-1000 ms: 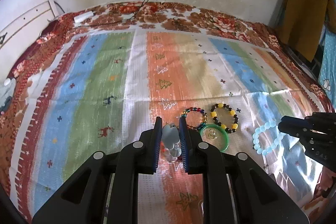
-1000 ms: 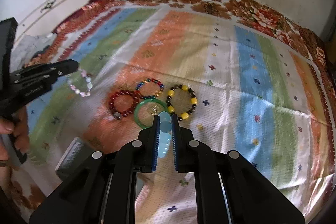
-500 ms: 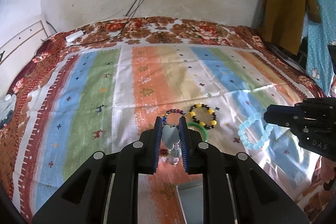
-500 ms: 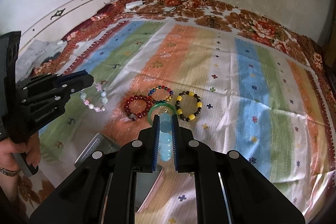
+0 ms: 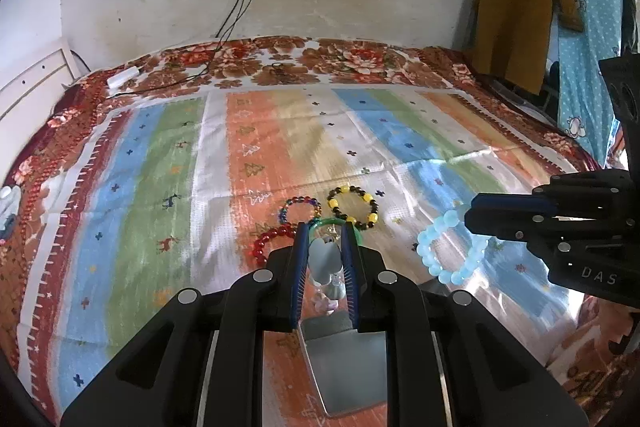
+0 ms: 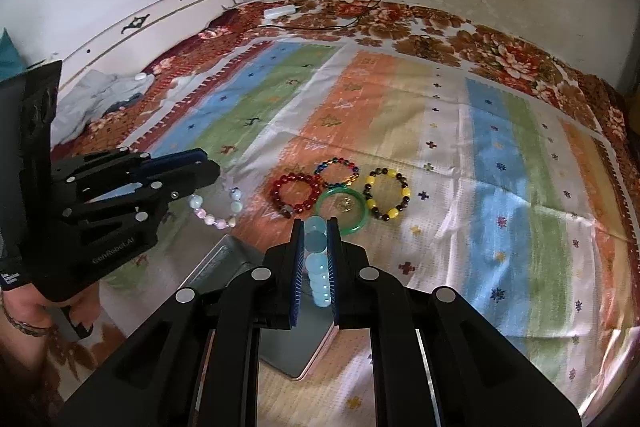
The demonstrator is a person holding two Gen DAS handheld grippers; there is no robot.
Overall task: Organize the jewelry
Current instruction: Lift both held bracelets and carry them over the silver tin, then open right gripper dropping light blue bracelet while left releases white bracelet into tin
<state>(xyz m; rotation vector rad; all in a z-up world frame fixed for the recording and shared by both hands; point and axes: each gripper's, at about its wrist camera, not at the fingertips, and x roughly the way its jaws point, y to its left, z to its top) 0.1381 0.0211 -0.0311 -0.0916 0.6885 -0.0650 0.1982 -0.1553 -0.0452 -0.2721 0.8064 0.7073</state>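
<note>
Bed under a striped multicolour cloth [image 6: 500, 163], stained white wall behind. Nearest: the open grey metal tin [image 5: 344, 367] lies flat, directly below and just ahead of both claws. Left claw [image 5: 325, 259] clamped on a pale pink-and-white bead bracelet [image 6: 216, 211]; right claw [image 6: 314, 251] clamped on a translucent light-blue bead bracelet [image 5: 450, 247] — both loops dangle clear of the cloth. Tin's long axis runs along the left claw's pointing line; left looks nearer its mouth. Beyond: red bead bracelet [image 6: 296, 193], green bangle [image 6: 342, 211], multicolour bead bracelet [image 6: 336, 169], yellow-and-black bead bracelet [image 6: 386, 197] clustered on the cloth. Versus a second ago: both claws pulled back from the cluster — tin now in view.
</note>
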